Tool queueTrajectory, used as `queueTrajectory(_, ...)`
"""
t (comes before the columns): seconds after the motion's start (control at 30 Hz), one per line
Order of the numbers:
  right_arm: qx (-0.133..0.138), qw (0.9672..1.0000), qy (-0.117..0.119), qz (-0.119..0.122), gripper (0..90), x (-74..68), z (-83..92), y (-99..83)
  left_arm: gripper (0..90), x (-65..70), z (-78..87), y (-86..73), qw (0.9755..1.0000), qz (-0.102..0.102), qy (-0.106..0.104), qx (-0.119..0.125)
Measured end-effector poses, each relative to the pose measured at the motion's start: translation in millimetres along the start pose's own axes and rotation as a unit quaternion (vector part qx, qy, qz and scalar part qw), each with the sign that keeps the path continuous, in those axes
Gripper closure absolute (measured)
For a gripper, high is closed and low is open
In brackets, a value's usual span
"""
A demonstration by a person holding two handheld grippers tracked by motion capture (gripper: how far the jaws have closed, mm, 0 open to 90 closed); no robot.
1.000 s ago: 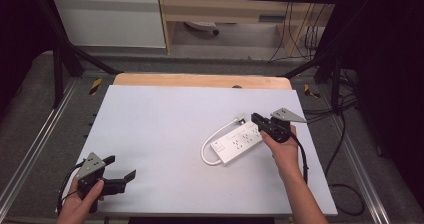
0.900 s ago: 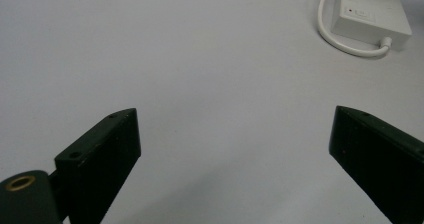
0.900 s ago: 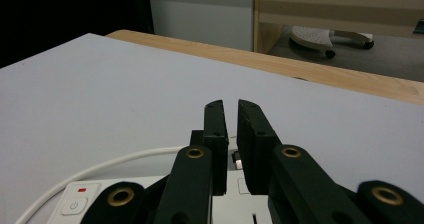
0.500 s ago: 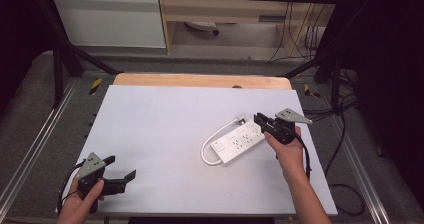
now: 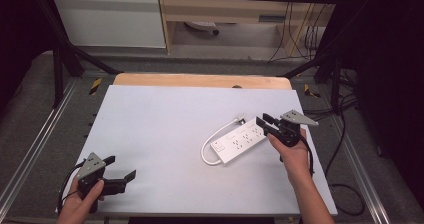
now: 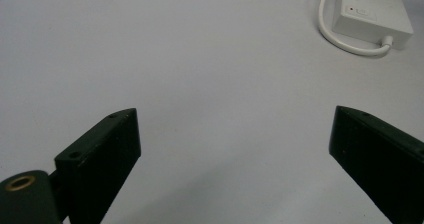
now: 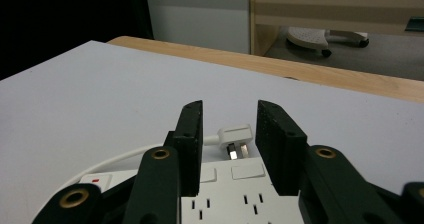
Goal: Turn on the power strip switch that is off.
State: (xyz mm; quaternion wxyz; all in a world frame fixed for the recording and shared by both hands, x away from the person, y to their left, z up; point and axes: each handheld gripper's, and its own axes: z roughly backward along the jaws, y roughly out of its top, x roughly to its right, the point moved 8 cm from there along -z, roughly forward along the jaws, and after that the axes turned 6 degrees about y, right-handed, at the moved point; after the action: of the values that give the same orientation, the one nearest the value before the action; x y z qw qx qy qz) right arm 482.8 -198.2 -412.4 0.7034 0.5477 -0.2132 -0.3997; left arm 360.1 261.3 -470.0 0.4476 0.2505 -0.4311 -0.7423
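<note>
A white power strip point(image 5: 240, 141) lies slantwise right of the table's middle. Its white cable point(image 5: 207, 151) loops round the near end, and the plug point(image 5: 240, 118) rests on the table beside the far side. My right gripper point(image 5: 265, 121) hovers at the strip's right end. In the right gripper view the right gripper point(image 7: 229, 109) stands above the sockets of the strip point(image 7: 230, 194), the plug point(image 7: 235, 136) lying beyond; the jaws have just been opening, with nothing between them. My left gripper point(image 5: 121, 167) is open at the near left corner, and in its own view the left gripper point(image 6: 235, 115) is empty, far from the strip point(image 6: 372, 16).
The white tabletop point(image 5: 165, 119) has a wooden strip point(image 5: 200, 80) along its far edge. Metal rails point(image 5: 45, 134) run down both sides. Black cables point(image 5: 345, 184) trail on the floor at the right. A cabinet point(image 5: 110, 19) and shelving stand behind.
The right gripper's jaws have spread apart, and the hand has eased slightly to the right at the strip's end. The left hand and the strip have stayed put.
</note>
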Motion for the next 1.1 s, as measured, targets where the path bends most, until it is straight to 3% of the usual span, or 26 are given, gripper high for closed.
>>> queueTrajectory(0.77,0.007,0.9999,-0.005,-0.006,42.2,4.7,23.5,3.8,6.4,0.1,-0.2,-0.3,1.0,0.0,0.0,-0.001)
queueTrajectory(1.1,0.011,0.9998,-0.002,-0.013,26.8,4.4,36.2,6.5,6.4,-0.1,0.0,-0.3,1.0,0.001,0.001,-0.001)
